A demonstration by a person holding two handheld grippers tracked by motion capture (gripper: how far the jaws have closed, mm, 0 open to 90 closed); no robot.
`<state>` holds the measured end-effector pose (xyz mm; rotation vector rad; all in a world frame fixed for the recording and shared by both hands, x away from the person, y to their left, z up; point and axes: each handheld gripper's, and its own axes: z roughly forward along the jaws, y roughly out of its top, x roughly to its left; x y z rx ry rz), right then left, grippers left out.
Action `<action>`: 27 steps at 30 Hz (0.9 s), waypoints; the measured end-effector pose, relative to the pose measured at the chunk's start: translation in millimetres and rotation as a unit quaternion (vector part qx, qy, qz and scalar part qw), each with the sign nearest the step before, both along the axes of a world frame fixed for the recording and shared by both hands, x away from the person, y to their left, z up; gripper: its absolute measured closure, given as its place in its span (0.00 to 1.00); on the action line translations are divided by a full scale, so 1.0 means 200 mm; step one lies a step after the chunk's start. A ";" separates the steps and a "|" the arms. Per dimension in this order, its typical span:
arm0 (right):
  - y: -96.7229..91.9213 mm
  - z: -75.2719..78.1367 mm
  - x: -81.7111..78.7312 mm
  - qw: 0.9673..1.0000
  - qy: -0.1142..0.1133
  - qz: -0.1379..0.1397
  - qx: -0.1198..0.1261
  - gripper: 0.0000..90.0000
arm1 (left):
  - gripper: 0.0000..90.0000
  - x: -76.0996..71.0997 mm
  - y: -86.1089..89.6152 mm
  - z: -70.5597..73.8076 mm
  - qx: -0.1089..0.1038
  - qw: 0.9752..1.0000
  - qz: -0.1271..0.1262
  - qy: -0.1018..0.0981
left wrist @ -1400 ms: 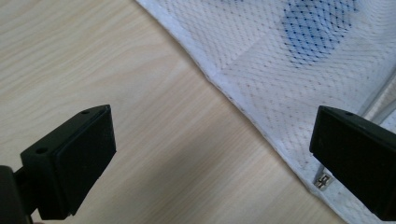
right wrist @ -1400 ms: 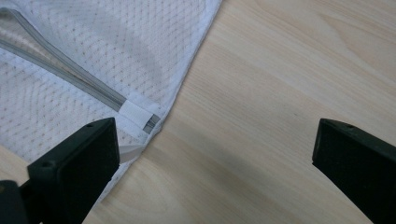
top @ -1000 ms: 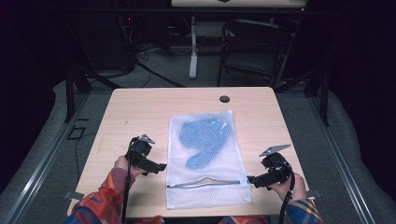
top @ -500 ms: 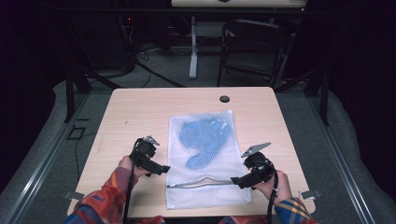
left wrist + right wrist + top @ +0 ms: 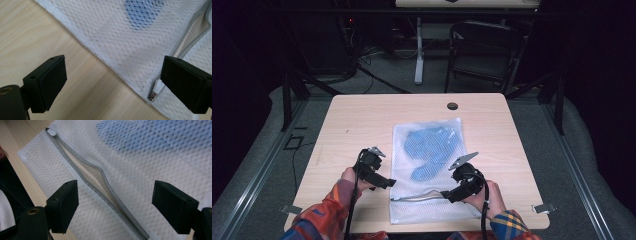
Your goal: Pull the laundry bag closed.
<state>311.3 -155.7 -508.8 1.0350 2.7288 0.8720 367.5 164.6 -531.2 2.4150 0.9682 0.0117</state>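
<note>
Two claws work the white mesh bag (image 5: 429,172) near the worktop's near edge. Right claw (image 5: 451,195), jaws apart but lately narrowing, has slid inward over the gaping zipper (image 5: 100,187); left claw (image 5: 388,183), apart, empty, flanks the zipper pull (image 5: 156,88). Judgement: closing appears imminent.

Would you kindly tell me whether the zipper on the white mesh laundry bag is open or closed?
Open: the grey zipper on the white mesh laundry bag gapes in the middle, its two edges apart, with the white pull at one end.
</note>
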 end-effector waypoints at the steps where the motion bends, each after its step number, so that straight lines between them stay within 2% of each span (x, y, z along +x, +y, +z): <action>1: 0.01 0.00 0.00 1.000 0.002 0.002 -0.002 0.26 | 0.08 0.00 0.00 0.00 0.001 1.000 0.000 0.000; 5: 0.08 -0.02 0.01 1.000 0.006 0.019 0.002 0.32 | 0.11 0.00 0.00 0.00 0.003 1.000 0.000 0.002; 7: 0.10 -0.03 0.01 1.000 0.009 0.022 0.003 0.33 | 0.13 0.00 0.00 -0.01 0.005 1.000 -0.007 0.003; 10: 0.16 -0.04 0.00 0.999 0.009 0.041 0.005 0.41 | 0.17 0.00 -0.03 -0.01 0.006 1.000 -0.020 0.007; 15: 0.23 -0.06 -0.01 0.998 0.011 0.063 0.003 0.49 | 0.22 0.00 -0.04 -0.01 0.009 1.000 -0.025 0.009; 21: 0.31 -0.08 0.00 0.996 0.016 0.082 0.004 0.54 | 0.27 0.00 -0.04 -0.02 0.013 1.000 -0.025 0.013; 24: 0.38 -0.10 0.00 0.995 0.021 0.093 0.003 0.60 | 0.34 0.00 -0.03 -0.02 0.013 0.999 -0.025 0.016; 27: 0.42 -0.12 0.00 0.995 0.020 0.099 0.001 0.63 | 0.40 0.00 -0.03 -0.03 0.013 0.999 -0.037 0.024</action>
